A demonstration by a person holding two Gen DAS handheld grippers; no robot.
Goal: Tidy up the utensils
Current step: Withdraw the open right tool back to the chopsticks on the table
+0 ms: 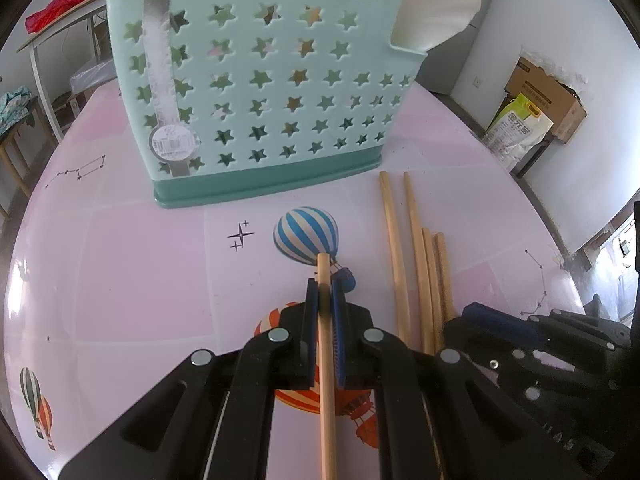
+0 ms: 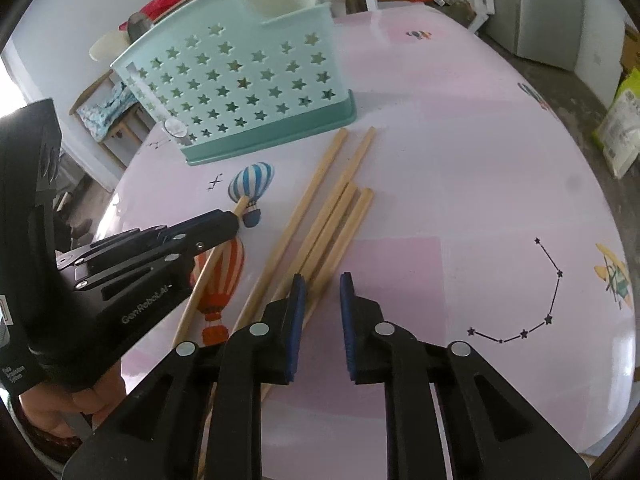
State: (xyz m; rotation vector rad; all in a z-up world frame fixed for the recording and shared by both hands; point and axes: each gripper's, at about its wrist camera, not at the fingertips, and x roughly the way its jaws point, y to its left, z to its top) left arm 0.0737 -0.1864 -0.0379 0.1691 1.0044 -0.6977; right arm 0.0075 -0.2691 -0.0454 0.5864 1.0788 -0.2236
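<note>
My left gripper is shut on one wooden chopstick, which points toward the mint-green star-holed utensil holder standing farther back on the pink table. Several loose chopsticks lie side by side to its right. In the right wrist view my right gripper is open over the near ends of those chopsticks, with only tablecloth showing between its pads. The left gripper and its chopstick appear at the left there, with the holder behind.
A white plate sticks up from the holder's right end. Beyond the table's right edge are a cardboard box and a printed bag. A side table with red cloth stands far left. A person's hand holds the left gripper.
</note>
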